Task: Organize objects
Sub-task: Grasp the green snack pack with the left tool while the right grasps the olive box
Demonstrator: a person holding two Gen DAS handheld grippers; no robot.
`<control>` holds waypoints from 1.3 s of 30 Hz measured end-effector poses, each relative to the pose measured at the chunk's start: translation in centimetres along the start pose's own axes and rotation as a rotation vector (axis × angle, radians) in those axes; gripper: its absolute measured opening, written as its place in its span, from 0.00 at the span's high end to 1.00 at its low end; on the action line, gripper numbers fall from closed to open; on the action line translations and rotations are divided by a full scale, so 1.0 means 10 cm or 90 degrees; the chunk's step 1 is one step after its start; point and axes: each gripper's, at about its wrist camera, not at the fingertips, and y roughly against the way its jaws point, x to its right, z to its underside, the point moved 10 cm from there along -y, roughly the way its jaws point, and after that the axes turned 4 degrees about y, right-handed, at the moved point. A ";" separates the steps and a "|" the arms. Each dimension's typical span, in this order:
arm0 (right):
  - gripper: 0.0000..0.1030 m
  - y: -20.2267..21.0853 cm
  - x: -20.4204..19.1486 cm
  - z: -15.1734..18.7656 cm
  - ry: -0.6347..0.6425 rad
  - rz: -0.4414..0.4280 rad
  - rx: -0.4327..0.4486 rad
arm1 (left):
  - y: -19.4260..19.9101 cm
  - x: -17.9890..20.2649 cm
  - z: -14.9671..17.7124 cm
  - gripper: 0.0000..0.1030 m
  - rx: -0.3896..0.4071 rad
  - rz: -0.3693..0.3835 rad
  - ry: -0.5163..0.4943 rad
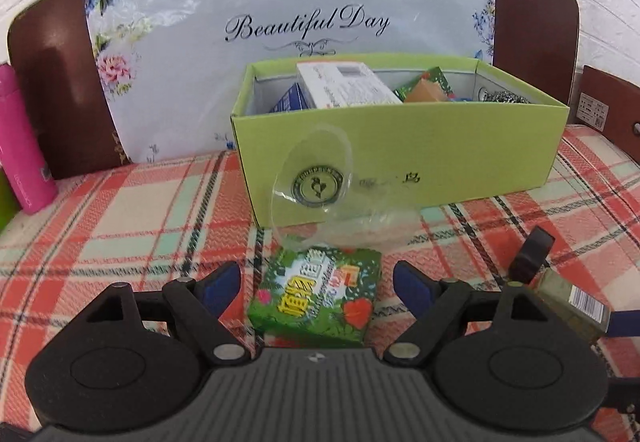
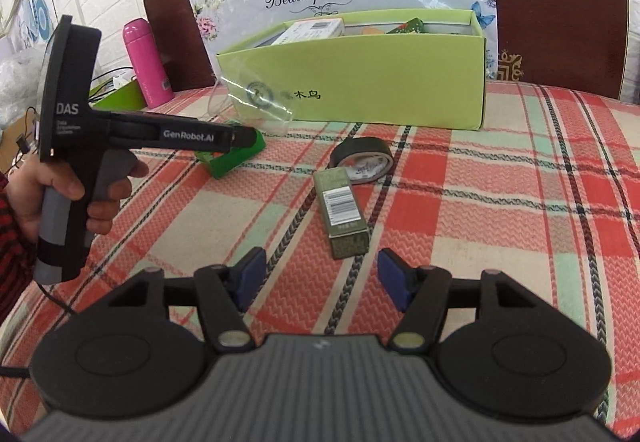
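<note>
Your left gripper (image 1: 316, 288) has the small green box (image 1: 316, 296) with the colourful printed top lying between its blue pads (image 1: 222, 288); the jaws stand wide on either side and neither pad touches it, so it is released, not grasping. The box rests flat on the plaid cloth (image 1: 120, 209).

Your right gripper (image 2: 322, 276) is also unclenched and empty. Just ahead of it, slightly left of centre, lies the narrow olive box (image 2: 342, 215) with a barcode label, its near end close to the fingertips but not between them. Beyond that box sits a roll of black tape (image 2: 362, 157), touching or nearly touching its far end.

Farther ahead of both grippers stands the open light-green carton (image 2: 360, 81), already holding several small packages. A piece of clear plastic (image 1: 316, 181) leans against its front wall, just beyond the green box. To the far left of the grippers a pink bottle (image 2: 146, 59) stands upright. Your left hand (image 2: 60, 185) grips the handle of its tool.
</note>
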 end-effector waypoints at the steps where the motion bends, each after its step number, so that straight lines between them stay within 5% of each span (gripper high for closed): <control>1: 0.48 -0.02 0.00 -0.01 0.006 0.004 0.000 | 0.00 0.00 0.04 0.33 -0.010 0.001 0.011; 6: 0.80 -0.09 0.03 -0.05 0.026 0.035 -0.002 | 0.17 0.08 0.14 0.34 -0.029 -0.007 0.019; 9: 0.86 -0.05 0.07 -0.03 0.007 0.033 -0.007 | 0.31 0.19 0.27 0.34 -0.043 0.000 0.018; 17: 0.85 0.09 0.00 0.04 0.028 0.022 0.002 | 0.67 0.33 0.62 0.25 -0.049 -0.019 0.050; 21: 0.60 -0.01 0.09 -0.05 0.022 0.041 0.017 | 0.65 0.30 0.61 0.25 -0.054 -0.020 0.057; 25: 0.61 -0.19 0.15 -0.12 0.034 0.049 0.020 | 0.62 0.29 0.58 0.23 -0.055 -0.032 0.055; 28: 0.77 -0.18 0.12 -0.11 0.047 0.046 0.013 | 0.60 0.31 0.58 0.23 -0.058 -0.027 0.054; 39: 0.74 -0.02 0.02 -0.04 0.037 0.037 -0.001 | 0.51 0.34 0.55 0.26 -0.070 -0.022 0.069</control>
